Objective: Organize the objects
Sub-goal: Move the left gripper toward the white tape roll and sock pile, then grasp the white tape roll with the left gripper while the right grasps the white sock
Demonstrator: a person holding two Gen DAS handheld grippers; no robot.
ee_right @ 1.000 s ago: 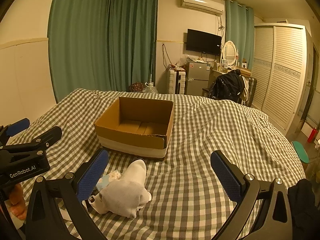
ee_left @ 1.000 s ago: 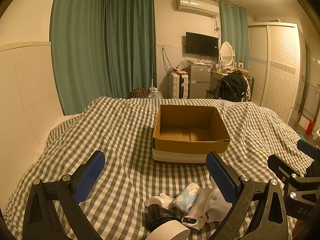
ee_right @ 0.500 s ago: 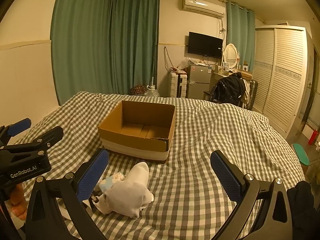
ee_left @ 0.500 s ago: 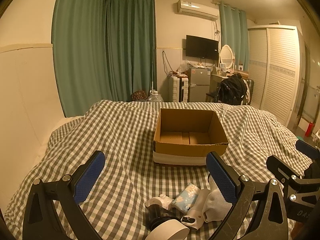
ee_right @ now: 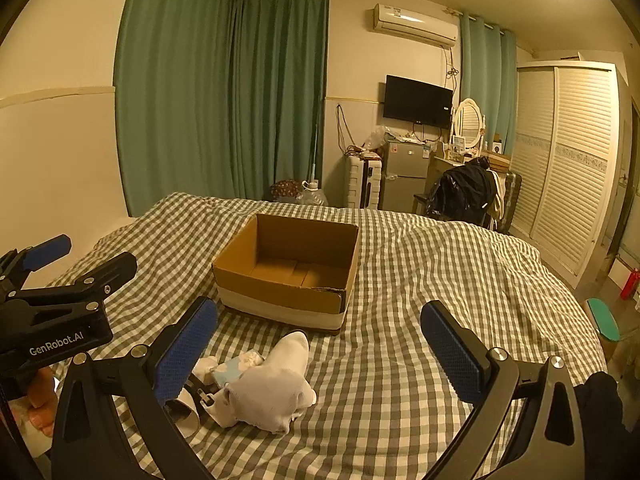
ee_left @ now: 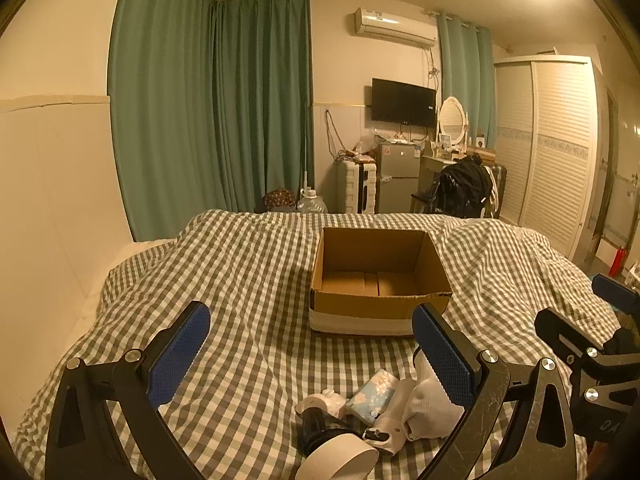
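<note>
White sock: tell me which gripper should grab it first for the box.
Right, probably. The white sock lies just inside the open right gripper; in the left view it sits behind one of the left gripper fingers.

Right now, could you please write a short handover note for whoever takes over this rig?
Left hand-held gripper: open, holding nothing.
Right hand-held gripper: open, holding nothing.
Cardboard box sits on the checked bedspread, nothing visible inside.
Near the grippers, in one pile: white sock, tissue pack, tape roll and a dark bottle.
Done: nothing boxed yet.
Left: move each item from the pile into the box.
</note>
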